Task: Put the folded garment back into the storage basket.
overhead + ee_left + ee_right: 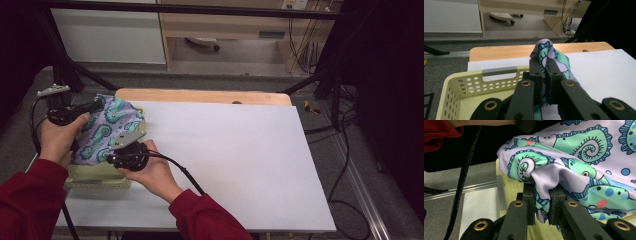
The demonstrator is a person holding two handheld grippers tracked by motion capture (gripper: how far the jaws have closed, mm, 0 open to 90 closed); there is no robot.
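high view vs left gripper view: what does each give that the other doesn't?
High view alone: both hands, red sleeves, the right claw on the near edge of the lilac fabric with teal seahorse print, and the whole white tabletop.

Left gripper view alone: the left claw shut on a fabric fold, and the perforated wall of the pale yellow plastic basket.

Both: fabric, basket, tabletop, wooden edge.

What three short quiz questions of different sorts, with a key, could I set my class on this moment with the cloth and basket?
1. True or false: both grippers are shut on the patterned cloth.
2. The cloth hangs over: A) the yellow basket; B) the floor; C) a chair.
3. Fill in: the basket sits at the white table's ____ side in the high view.

Key: 1 true, left gripper and right gripper both pinch it; 2 A; 3 left.
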